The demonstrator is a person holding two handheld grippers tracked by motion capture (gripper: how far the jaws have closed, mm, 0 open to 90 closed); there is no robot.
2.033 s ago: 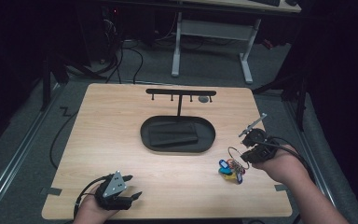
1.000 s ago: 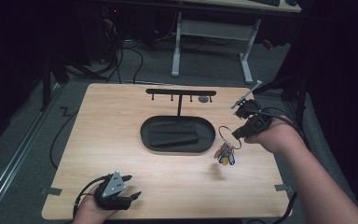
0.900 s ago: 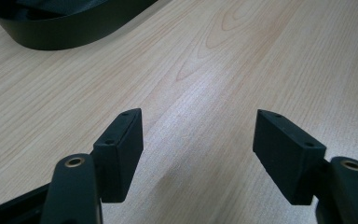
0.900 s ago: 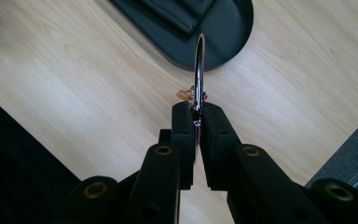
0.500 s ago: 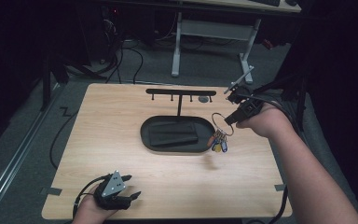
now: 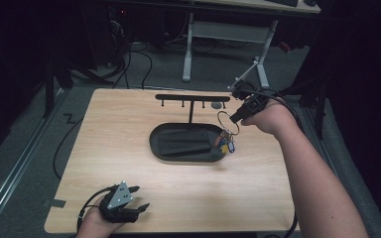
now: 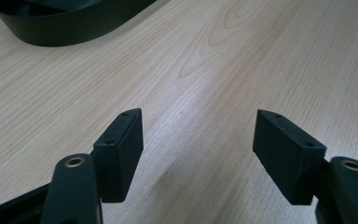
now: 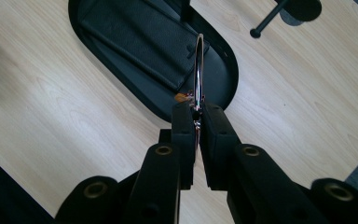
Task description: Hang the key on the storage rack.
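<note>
Key ring [image 6: 226, 121] carried trayward, clamped in right gripper [image 6: 238, 115]

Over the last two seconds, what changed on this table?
The right claw, shut on the key ring, carried the hanging keys up off the table toward the black hook rack. The left claw stayed open near the front edge; the black tray stayed put.
</note>
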